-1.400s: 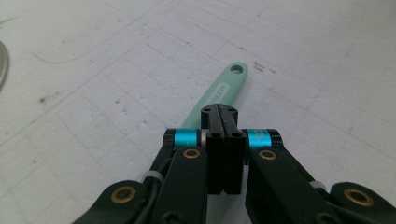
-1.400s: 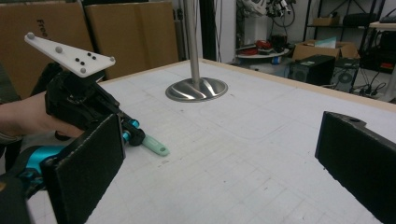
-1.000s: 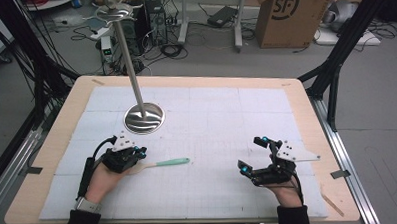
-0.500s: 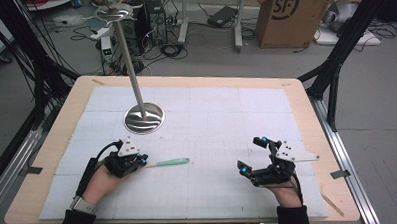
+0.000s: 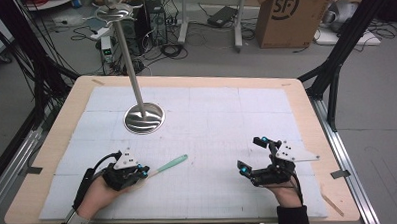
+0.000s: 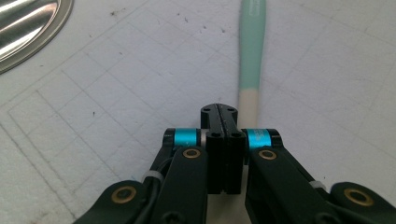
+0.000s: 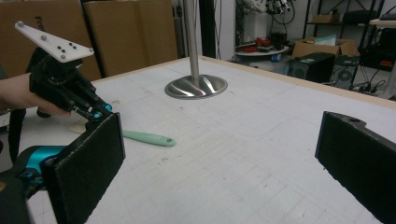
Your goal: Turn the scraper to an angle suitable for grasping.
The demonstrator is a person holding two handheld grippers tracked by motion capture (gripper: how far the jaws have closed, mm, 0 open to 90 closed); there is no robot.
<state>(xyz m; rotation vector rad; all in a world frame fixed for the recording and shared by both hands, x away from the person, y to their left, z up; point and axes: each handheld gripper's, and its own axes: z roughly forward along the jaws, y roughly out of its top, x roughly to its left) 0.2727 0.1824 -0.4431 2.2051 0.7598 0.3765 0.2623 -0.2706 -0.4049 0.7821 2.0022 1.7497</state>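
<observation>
Place: a robotics lab or workshop used for recording.
Worktop (image 5: pixel 306 95): a wooden board under a white gridded mat, framed by black struts (image 5: pixel 351 34) and aluminium rails.
Floor: grey, strewn with cables (image 5: pixel 184 40) and a power strip.
Storage: cardboard boxes (image 5: pixel 288 16); shelves with gear behind (image 7: pixel 327 23).
Equipment: computer towers (image 7: pixel 310 67) beside the worktop.

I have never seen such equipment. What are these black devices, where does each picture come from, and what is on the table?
A person holds a two-jaw gripper in each hand. The high view looks down from above; each gripper view comes from a camera on that gripper. On the white mat stand a metal stand and lies a green spatula. The left gripper is shut, its tips at the spatula's pale end; whether it grips it is unclear. The right gripper is open and empty.
</observation>
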